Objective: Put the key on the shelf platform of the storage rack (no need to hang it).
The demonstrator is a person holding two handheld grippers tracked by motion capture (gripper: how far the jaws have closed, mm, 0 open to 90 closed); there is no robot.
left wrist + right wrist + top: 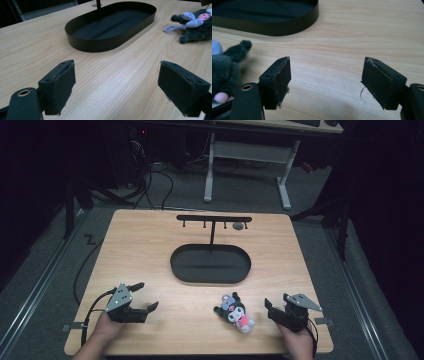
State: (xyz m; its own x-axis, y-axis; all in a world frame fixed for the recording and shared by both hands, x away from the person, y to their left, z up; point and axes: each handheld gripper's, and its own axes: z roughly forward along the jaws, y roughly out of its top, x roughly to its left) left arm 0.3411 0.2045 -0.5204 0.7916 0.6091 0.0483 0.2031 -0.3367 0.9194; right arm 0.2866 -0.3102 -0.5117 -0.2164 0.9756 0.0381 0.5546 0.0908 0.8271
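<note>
High view: plush toy point(236, 312) lying on its side on the wooden tabletop point(150, 250), on the person's side of the black oval tray point(210, 264) and toward its right end, apart from the tray wall. Right hand-held gripper point(270, 309) parked just beside the toy, on the side away from the tray's middle, jaws spread wide with nothing between them. Left hand-held gripper point(144, 296) also near the tabletop's front edge, well apart from the toy, off past the tray's left end, jaws likewise released and empty. Black hook rack point(214, 219) rising from the tray's far side, a small grey object point(238, 226) hanging below its right end.

Left gripper view: dark fuzzy body, pale lilac ears and a thin lilac cord loop point(170, 28) trailing from the head toward the tray.

Judged soft and very light: likely to squash under the pads, unlikely to slip or break, floppy at ears and limbs. Best taken across the stuffed head or torso for a firm hold; the loop likely the part meant for a hook, but thin, limp and flat on the wood, so hard to pinch cleanly.
</note>
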